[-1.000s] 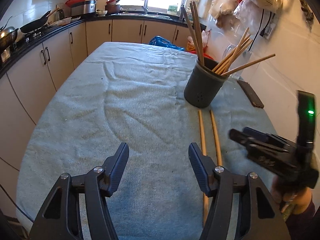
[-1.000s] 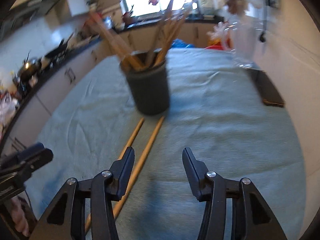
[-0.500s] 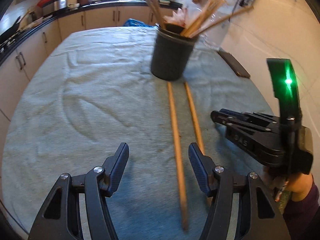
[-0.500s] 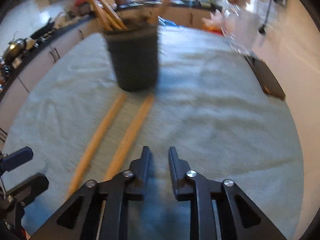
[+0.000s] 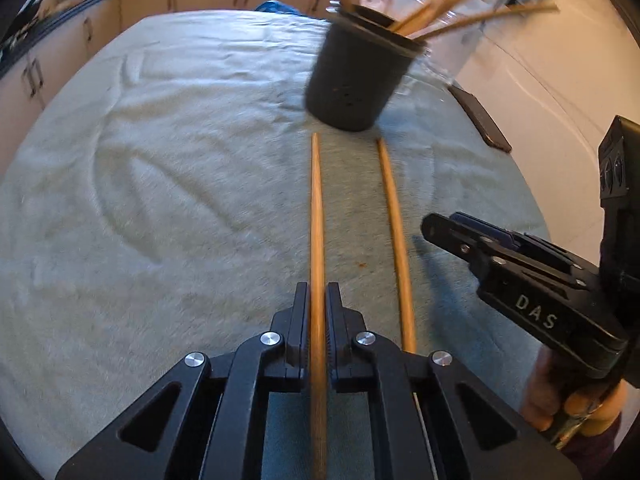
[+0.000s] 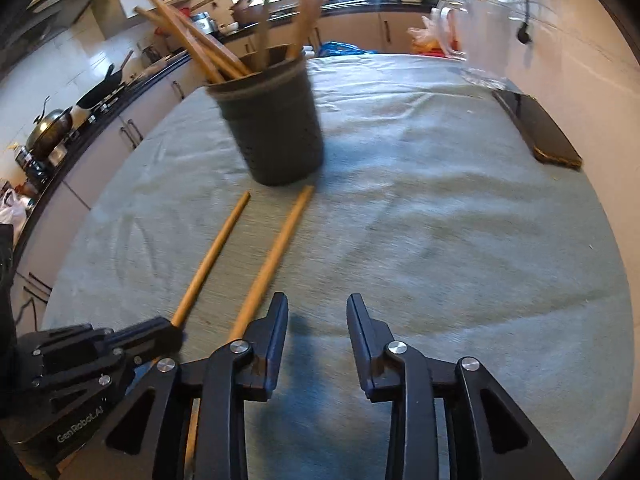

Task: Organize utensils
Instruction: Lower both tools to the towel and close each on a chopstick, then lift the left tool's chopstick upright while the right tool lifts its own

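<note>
Left gripper [image 5: 317, 300] clamps a long, slender, tan wooden chopstick [image 5: 317, 216].

Left gripper [image 5: 318, 300] low, jaws nearly closed around a stick, right gripper [image 6: 317, 312] alongside, jaws parted

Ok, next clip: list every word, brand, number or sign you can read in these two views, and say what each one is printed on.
"DAS": white letters on the black body of the right gripper, seen from the left wrist view; it may be part of a longer word.
"GenRoboT.AI", as best it reads: small pale letters on the black body of the left gripper, seen from the right wrist view.
Nothing else is readable; the items on the far dark kitchen counter are too small and blurred.
</note>
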